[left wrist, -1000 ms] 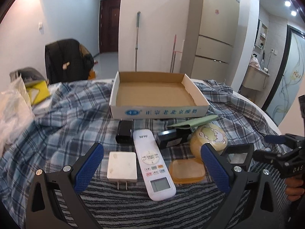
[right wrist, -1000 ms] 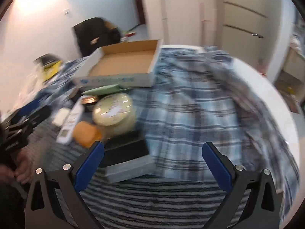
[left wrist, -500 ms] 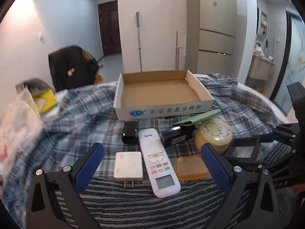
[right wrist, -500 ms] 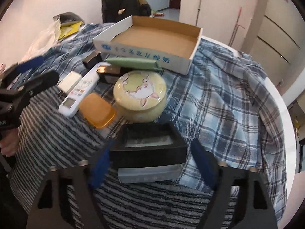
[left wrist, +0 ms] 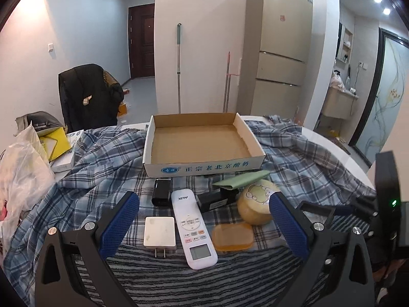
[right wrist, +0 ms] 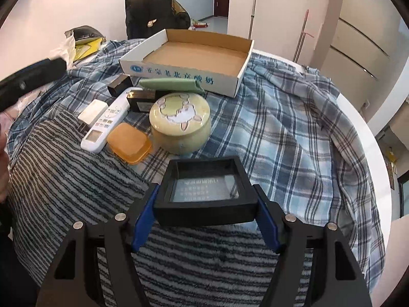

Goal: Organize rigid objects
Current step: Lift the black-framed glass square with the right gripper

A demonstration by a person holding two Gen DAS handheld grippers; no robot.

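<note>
Between the blue pads of the right gripper [right wrist: 204, 220], clenched on its two short sides, a black framed box [right wrist: 207, 192] is riding just above the striped cloth, long axis crosswise. Ahead and slightly left, the empty cardboard tray [right wrist: 179, 73] is waiting, with a round ceramic jar [right wrist: 180, 122] sitting directly in between and an orange soap case [right wrist: 129, 143] beside it. Meanwhile the left gripper [left wrist: 202, 223] is hanging released over a white remote [left wrist: 193, 227] and charger [left wrist: 159, 231].
</note>
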